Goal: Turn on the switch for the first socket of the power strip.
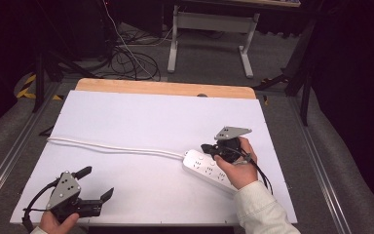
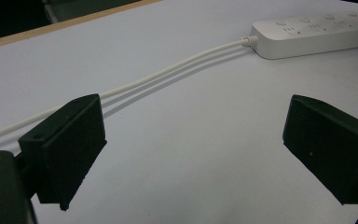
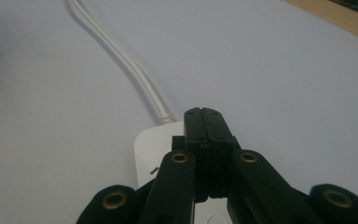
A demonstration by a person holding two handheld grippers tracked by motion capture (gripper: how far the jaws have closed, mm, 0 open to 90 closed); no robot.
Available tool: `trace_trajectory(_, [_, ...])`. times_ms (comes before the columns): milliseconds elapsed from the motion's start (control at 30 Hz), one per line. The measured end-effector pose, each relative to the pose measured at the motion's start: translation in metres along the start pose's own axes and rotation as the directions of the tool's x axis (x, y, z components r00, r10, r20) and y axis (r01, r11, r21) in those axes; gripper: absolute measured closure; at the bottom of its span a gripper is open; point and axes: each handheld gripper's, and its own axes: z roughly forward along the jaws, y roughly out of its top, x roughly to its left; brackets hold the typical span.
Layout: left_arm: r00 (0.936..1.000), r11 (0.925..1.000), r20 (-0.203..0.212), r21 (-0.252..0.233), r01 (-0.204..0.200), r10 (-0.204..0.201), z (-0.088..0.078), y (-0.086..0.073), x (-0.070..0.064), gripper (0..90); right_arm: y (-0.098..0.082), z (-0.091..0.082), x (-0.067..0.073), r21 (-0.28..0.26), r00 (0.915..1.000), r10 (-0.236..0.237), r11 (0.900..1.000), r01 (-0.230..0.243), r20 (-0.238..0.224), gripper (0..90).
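A white power strip (image 1: 207, 169) lies at the right of the white table top (image 1: 151, 117), and its white cable (image 1: 117, 148) runs off to the left edge. My right gripper (image 1: 205, 147) is shut with nothing between its jaws. Its tips hang over the cable end of the strip (image 3: 147, 147), pointing left; I cannot tell whether they touch it. My left gripper (image 1: 97, 183) rests near the front left corner, open wide and holding nothing. In the left gripper view the strip (image 2: 317, 35) and cable (image 2: 168, 74) lie well beyond the gripper (image 2: 193, 149).
A wooden strip (image 1: 165, 88) borders the far edge of the table. Metal rails (image 1: 9, 156) run along both sides. Beyond the table stand a white desk frame (image 1: 209, 29) and loose floor cables (image 1: 131, 61).
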Motion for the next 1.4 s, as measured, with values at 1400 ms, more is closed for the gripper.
trace_trajectory(1400, [1.0,1.0,0.008,0.005,-0.003,0.003,0.0,0.0,0.0,6.4,-0.007,0.043,-0.001,0.222,0.9994,-0.005,0.975,-0.003,0.035,90.0])
